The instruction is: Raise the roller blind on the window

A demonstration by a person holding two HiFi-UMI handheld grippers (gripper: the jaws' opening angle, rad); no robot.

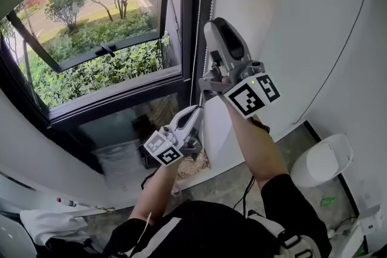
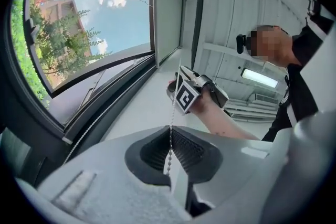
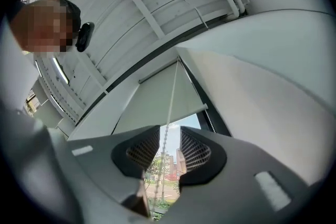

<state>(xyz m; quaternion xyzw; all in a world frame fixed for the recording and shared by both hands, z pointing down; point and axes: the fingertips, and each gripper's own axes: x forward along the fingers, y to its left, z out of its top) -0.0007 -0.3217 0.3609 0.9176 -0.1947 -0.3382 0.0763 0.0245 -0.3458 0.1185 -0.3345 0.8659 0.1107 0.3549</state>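
A white bead chain [image 1: 197,45] hangs down the dark window frame [image 1: 181,21]. Low on that chain, my left gripper [image 1: 196,110] is shut on it; in the left gripper view the beads [image 2: 170,134] run straight into the closed jaws of my left gripper [image 2: 170,153]. My right gripper [image 1: 211,24] is higher up the same chain and points upward. Its own view shows my right gripper [image 3: 169,147] open, with the chain [image 3: 167,131] passing untouched through the gap. The roller blind [image 3: 157,105] is partly rolled up, above the jaws.
A white wall [image 1: 290,21] stands right of the window, with a thin cable [image 1: 358,27] running down it. A white lidded bin [image 1: 320,160] sits on the floor at the right. A window sash [image 1: 91,51] is tilted open outward.
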